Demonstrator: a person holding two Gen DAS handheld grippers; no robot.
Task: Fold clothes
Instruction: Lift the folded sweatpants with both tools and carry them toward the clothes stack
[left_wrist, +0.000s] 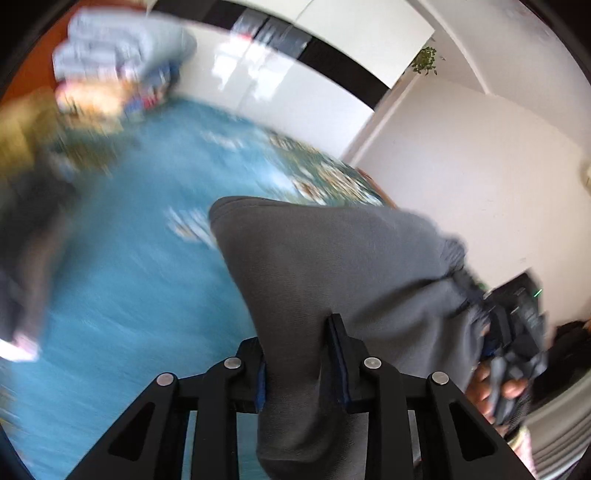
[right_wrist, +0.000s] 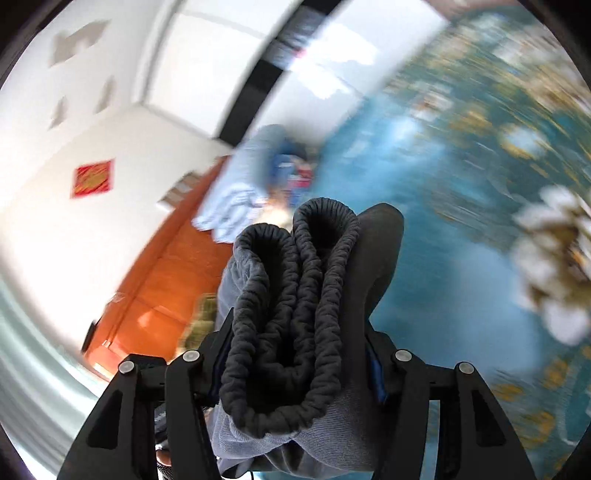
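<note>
A grey garment (left_wrist: 332, 266) hangs stretched in the air above the bed. My left gripper (left_wrist: 295, 365) is shut on one end of its cloth. In the left wrist view my right gripper (left_wrist: 495, 332) grips the garment's other end at the right. In the right wrist view my right gripper (right_wrist: 295, 354) is shut on the garment's bunched dark elastic waistband (right_wrist: 291, 302), folded in several ridges between the fingers. The views are motion-blurred.
A blue bedspread (left_wrist: 140, 277) with a floral pattern (right_wrist: 498, 147) lies below. A pile of folded light-blue clothes (left_wrist: 118, 48) sits at the far corner by an orange headboard (right_wrist: 162, 266). White walls and cupboards stand behind.
</note>
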